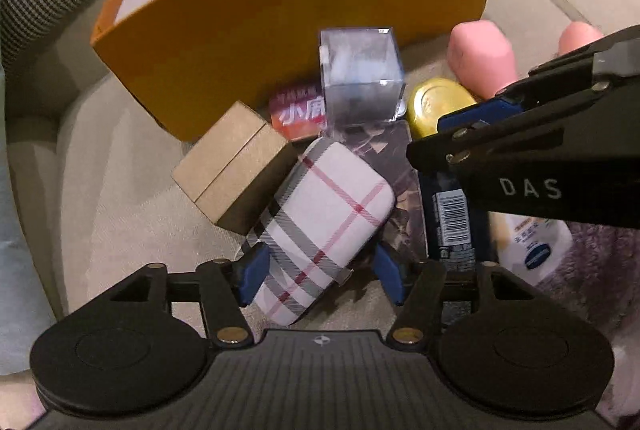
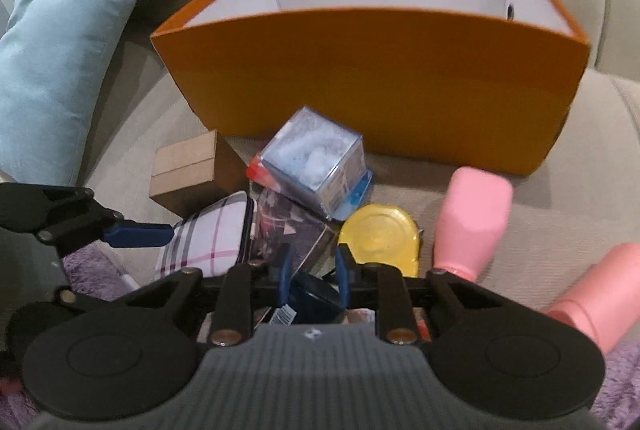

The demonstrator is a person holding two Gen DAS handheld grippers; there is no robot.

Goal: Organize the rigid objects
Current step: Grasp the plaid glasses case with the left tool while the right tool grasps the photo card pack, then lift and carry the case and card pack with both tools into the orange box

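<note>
An open orange box (image 1: 304, 13) with a white inside stands on the sofa; it also shows in the right wrist view (image 2: 372, 77). A pile lies in front of it. My left gripper (image 1: 320, 270) straddles a plaid case (image 1: 324, 218), pads close on both sides; the case also shows in the right wrist view (image 2: 208, 234). My right gripper (image 2: 314, 276) is shut on a dark blue bottle (image 2: 316, 296). Its fingers reach in from the right in the left wrist view (image 1: 472, 117). The bottle's barcode label (image 1: 450, 218) shows there.
The pile holds a clear cube (image 2: 316, 157), a brown cardboard box (image 2: 188, 169), a gold lid (image 2: 380, 234), a pink bottle (image 2: 472, 213), a patterned dark box (image 2: 288, 230) and a red packet (image 1: 300, 109). A blue cushion (image 2: 68, 41) lies left.
</note>
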